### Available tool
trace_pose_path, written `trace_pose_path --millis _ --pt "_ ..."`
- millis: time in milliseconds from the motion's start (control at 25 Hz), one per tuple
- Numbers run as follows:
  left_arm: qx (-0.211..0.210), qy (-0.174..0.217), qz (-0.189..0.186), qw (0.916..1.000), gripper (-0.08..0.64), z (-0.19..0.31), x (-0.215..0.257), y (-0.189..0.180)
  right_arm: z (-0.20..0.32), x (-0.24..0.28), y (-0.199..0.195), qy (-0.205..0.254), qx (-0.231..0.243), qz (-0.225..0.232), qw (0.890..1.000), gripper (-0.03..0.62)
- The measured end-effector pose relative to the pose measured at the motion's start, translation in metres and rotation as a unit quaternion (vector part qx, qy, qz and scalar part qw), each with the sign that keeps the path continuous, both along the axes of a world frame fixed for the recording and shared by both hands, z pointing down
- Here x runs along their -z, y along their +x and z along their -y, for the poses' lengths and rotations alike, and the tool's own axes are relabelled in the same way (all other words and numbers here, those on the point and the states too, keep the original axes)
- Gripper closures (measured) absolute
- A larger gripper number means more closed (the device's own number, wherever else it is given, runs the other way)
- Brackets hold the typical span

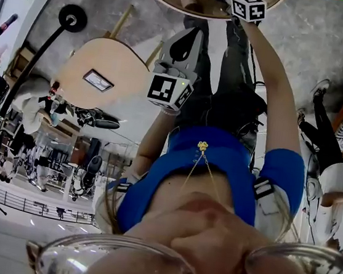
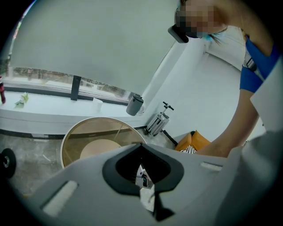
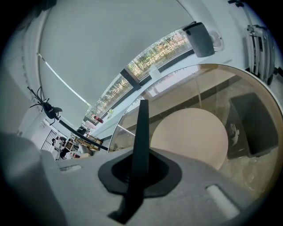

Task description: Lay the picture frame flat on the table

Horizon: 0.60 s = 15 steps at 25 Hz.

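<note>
Two-handed, held the left gripper (image 1: 181, 51) nearer the body and the right gripper (image 1: 246, 6) farther out, at the rim of the round glass table (image 1: 175, 5). Saw the right jaws pressed together into one thin dark blade in the right gripper view, with nothing between them. Could not settle the left jaws. Found only a dark recess with a pale scrap in it in the left gripper view, too cramped to read as wide or narrow, and made out no frame there.

Spotted a small dark-edged rectangle, taken to be the picture frame (image 1: 98, 80), on the pale round table (image 1: 122, 56) off to the left, well apart from both grippers and touched by neither. Seemed to lie flat or nearly so, though too small to be sure of the tilt. Saw a pale round top through the glass in both gripper views, with no frame showing on it.

Judged the step in hand to be the approach, before any hold on the frame. Judged the next move to call for turning left toward the pale table, parting the right jaws and checking whether the frame stood or already lay down. If propped, would call for taking it by one edge and tipping it down gently.
</note>
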<state>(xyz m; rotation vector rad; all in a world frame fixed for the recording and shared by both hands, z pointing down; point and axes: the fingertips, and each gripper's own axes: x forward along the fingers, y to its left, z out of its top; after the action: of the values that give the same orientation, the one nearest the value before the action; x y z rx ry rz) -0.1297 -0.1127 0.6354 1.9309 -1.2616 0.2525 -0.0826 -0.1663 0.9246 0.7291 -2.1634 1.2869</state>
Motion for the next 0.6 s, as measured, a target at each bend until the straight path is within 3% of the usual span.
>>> trace_pose_path --millis 280,600 --pt "0.007 -0.003 0.004 1.0000 0.561 0.004 -0.010 -0.009 0.008 -0.010 0.001 0.025 0.020 -0.014 0.999 0.562" --pt "-0.004 0.003 0.007 1.0000 0.561 0.007 -0.012 -0.003 0.008 -0.018 0.006 0.097 0.063 -0.083 0.990 0.488"
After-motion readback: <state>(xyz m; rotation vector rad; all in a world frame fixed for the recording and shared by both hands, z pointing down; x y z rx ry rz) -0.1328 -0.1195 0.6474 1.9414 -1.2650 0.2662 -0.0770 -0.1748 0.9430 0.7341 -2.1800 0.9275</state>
